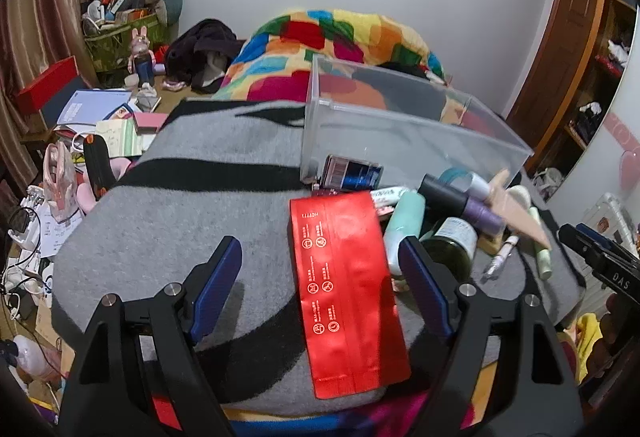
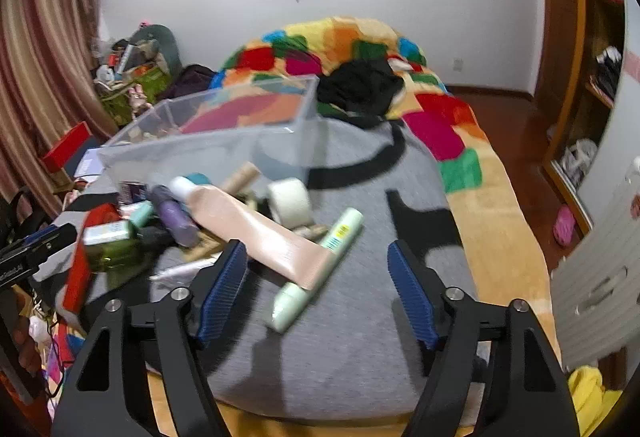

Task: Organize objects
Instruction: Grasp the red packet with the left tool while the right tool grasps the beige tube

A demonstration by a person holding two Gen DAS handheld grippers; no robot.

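A pile of toiletries lies on a grey and black blanket (image 1: 168,221) in front of a clear plastic bin (image 1: 400,125). My left gripper (image 1: 320,257) is open over a flat red pouch (image 1: 348,289), whose right edge is near the right pad; the left pad is well clear of it. Beside the pouch are a mint bottle (image 1: 404,225), a green glass bottle (image 1: 448,249) and a purple bottle (image 1: 480,211). My right gripper (image 2: 316,265) is open around a pale green tube (image 2: 320,261) and the flat end of a peach tube (image 2: 260,233). A tape roll (image 2: 290,201) sits behind them.
The bin (image 2: 208,133) looks empty. A colourful patchwork blanket (image 2: 436,133) with black clothes (image 2: 360,85) covers the bed behind. Boxes, papers and bags crowd the floor at the left (image 1: 92,125). A wooden wardrobe (image 2: 580,77) stands at the right. The blanket's front edge is just below the grippers.
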